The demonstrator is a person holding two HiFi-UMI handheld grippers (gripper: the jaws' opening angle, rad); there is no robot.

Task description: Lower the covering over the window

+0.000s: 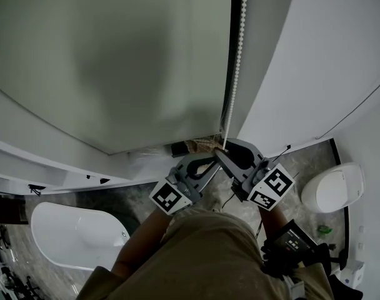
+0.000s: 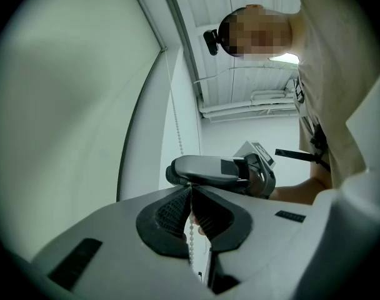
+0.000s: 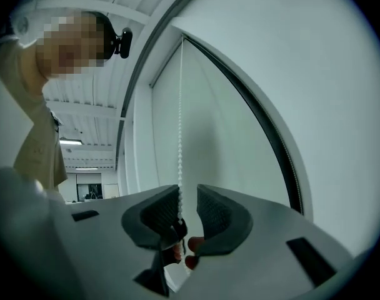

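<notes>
Head view: a grey floor (image 1: pixel 115 199) lies far below, a white wall (image 1: pixel 321 55) to the right. The blind (image 1: pixel 115 61) fills the window and looks close to the sill, though I cannot tell whether a gap remains. The chain (image 1: pixel 237 61) hangs along its right edge. The left gripper (image 1: pixel 210 160) and right gripper (image 1: pixel 226 150) meet on it low down. A white tub (image 1: pixel 77 233) shows nothing inside. A rounded fixture (image 1: pixel 332 187) hides its inside.

Left gripper view: the left gripper (image 2: pixel 191 189) is pinched tight on the chain (image 2: pixel 191 233), just under the right gripper (image 2: pixel 172 174), with the blind (image 2: pixel 65 105) behind.

Right gripper view: the right gripper (image 3: pixel 189 199) stands narrowly apart. The chain (image 3: pixel 180 136) runs between the pads against one of them, unclamped. Any last stretch of lowering likely needs further pulls.
</notes>
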